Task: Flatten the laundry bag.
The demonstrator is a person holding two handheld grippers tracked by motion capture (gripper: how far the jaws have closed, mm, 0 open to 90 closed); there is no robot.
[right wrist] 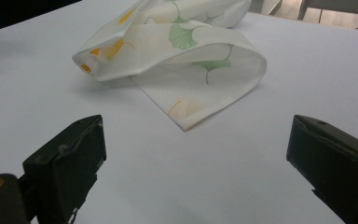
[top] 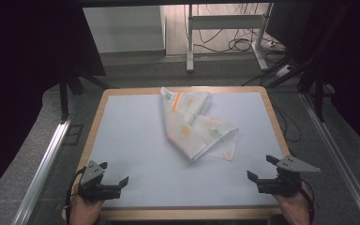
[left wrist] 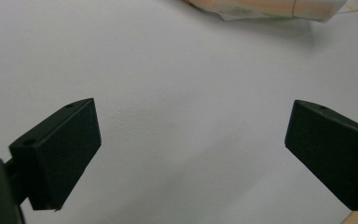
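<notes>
1. Counter [top: 136,154]: your work surface, its near half bare.
2. Ginkgo-print cloth [top: 194,124]: lies crumpled, far centre, well apart from both grippers.
3. Left gripper [top: 114,176], right gripper [top: 258,169]: fingers spread, holding nothing; the approach step looks at hand, so next reach forward for a cloth corner.

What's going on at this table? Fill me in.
A person holds a two-jaw gripper in each hand at the near edge of the table. The left gripper and right gripper both have their jaws open and empty. A crumpled white cloth with green and orange leaf prints lies mid-table, untouched by either gripper.
</notes>
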